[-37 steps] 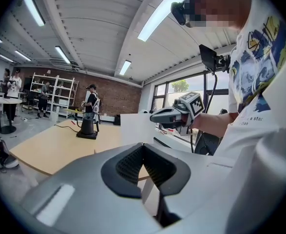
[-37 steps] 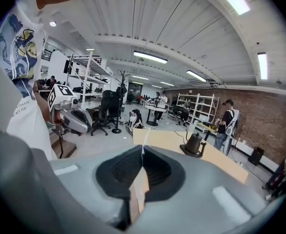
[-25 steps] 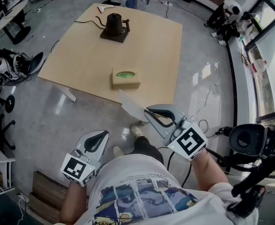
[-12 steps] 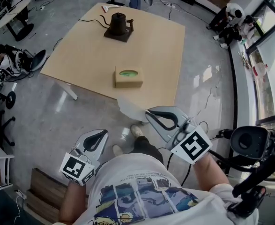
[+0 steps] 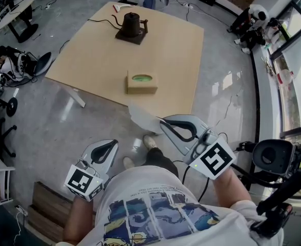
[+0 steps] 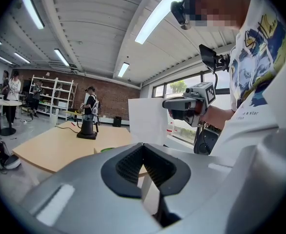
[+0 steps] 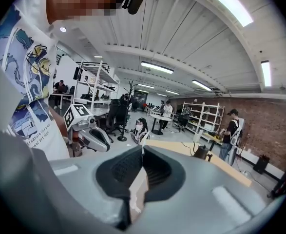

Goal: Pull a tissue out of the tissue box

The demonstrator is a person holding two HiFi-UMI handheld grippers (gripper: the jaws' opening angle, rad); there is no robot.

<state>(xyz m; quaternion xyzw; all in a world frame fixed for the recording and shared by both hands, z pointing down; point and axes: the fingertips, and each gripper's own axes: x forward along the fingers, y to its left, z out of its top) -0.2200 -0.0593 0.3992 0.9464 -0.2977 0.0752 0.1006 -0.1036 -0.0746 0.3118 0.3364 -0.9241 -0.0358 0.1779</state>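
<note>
The fingers of the right gripper (image 5: 164, 121) are pressed fully together on one edge of a thin white paper tissue (image 5: 143, 118). In the head view the sheet spreads from their tips toward 9 o'clock, touching nothing else, over the floor (image 5: 47, 117) just short of the desk's near edge. The fingers of the left gripper (image 5: 114, 144), down at 7 o'clock, are closed too, with nothing between them. At 12 o'clock from the tissue and well apart from it, the tan cardboard tissue box (image 5: 141, 83) with a green oval opening sits close to the near edge of the pale wooden desk (image 5: 94, 55). A black kettle (image 5: 131, 23) on a dark base stands at the far side. The sheet is clear of the box, so the pull looks essentially done. It is featherlight, soft and easily torn, best pinched lightly by an edge or corner and drawn straight. The box looks light too and could lift along.
</note>
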